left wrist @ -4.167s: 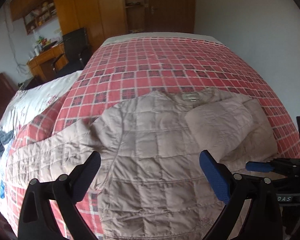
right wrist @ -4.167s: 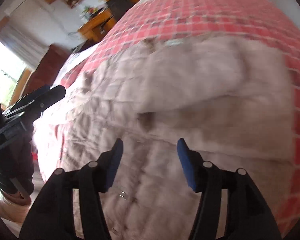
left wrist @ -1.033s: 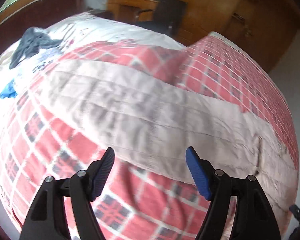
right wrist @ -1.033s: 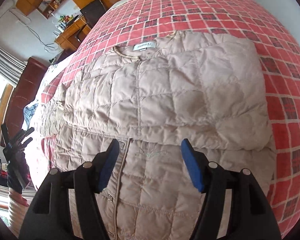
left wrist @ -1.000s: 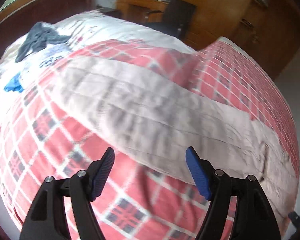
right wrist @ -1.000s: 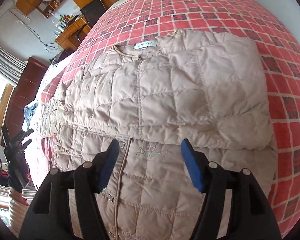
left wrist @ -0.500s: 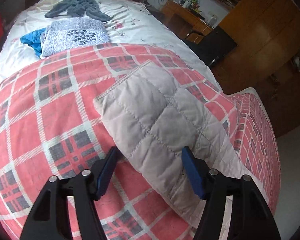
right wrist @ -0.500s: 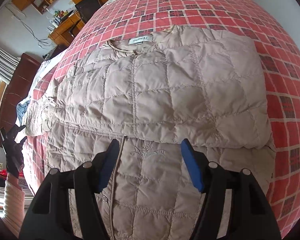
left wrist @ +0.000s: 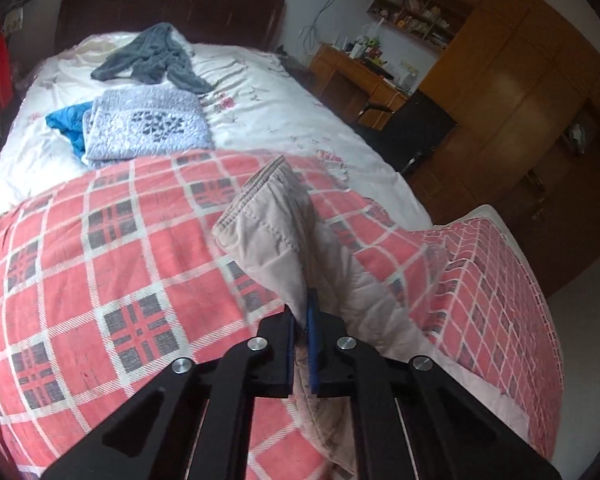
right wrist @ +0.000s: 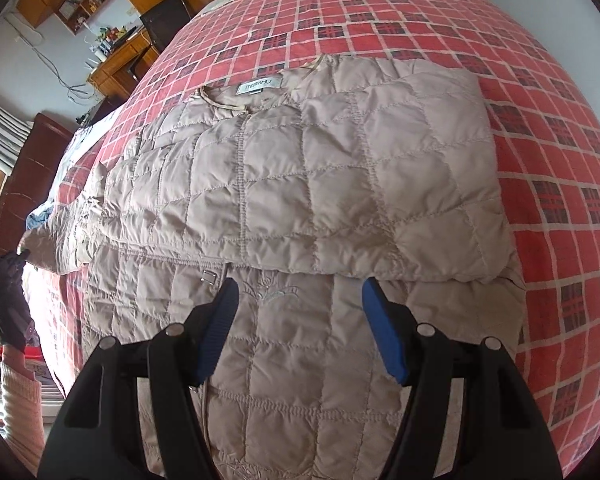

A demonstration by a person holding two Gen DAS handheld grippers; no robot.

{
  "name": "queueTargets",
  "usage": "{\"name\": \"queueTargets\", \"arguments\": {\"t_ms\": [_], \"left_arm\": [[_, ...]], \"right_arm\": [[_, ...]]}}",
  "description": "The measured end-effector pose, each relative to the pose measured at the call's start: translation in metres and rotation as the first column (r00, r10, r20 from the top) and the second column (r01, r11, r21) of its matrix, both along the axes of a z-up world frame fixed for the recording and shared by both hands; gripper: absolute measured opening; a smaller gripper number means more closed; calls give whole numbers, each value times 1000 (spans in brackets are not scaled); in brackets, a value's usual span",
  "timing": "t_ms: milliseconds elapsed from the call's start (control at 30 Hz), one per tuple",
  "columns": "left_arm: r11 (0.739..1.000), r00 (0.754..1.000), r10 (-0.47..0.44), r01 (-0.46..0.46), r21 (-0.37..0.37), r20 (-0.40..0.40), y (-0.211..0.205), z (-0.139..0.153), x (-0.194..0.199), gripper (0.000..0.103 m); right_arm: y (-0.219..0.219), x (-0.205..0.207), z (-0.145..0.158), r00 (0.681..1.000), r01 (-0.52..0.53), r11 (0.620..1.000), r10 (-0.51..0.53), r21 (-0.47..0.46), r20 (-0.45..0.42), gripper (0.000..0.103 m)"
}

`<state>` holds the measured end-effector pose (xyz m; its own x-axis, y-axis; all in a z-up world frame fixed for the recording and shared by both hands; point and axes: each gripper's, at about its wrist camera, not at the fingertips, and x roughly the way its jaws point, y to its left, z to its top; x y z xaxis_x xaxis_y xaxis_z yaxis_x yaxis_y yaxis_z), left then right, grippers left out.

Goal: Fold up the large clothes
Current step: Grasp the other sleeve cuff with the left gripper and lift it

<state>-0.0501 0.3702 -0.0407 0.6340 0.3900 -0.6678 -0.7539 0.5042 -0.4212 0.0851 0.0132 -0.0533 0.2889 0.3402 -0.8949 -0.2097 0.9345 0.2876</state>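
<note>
The beige quilted jacket (right wrist: 300, 208) lies face up on the red plaid bedspread (right wrist: 560, 160), its right sleeve (right wrist: 400, 184) already folded across the chest. The left gripper (left wrist: 300, 320) pinches the left sleeve (left wrist: 268, 232) near its cuff, apparently lifting it, so that fold and the body folds remain. The right gripper (right wrist: 300, 320) hovers spread and empty over the near half.

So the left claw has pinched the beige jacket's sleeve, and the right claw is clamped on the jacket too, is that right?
Not quite. The left claw is indeed shut on the sleeve of the beige jacket, as the left wrist view shows. But the right claw is open: in the right wrist view its blue pads stand wide apart above the jacket, gripping nothing.
</note>
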Motion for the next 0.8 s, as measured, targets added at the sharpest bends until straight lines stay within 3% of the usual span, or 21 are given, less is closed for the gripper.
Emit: {"name": "queueTargets", "arguments": {"t_ms": [133,300,533,667,800], "left_arm": [[990,994,-106,102,97,37,-42,39,19,5],[951,963,-263,249,183,54,-104,74,48,4],[859,874,-482,456,235,67,-196,96,87,4],[796,810,-583,555,241,61,-243,96,103,4],[749,762,-646,623,224,39,-278,84,126,4]], "right_arm": [[-12,-1,4,1000,26,999,-26,22,7,64],[-21,-4,9,999,42,999,-43,34,22,64],[-31,-7,11,998,61,997,-63,43,30,64],[-35,-8,10,997,69,996,-70,48,33,64],[-37,-9,11,996,74,996,-76,52,38,64]]}}
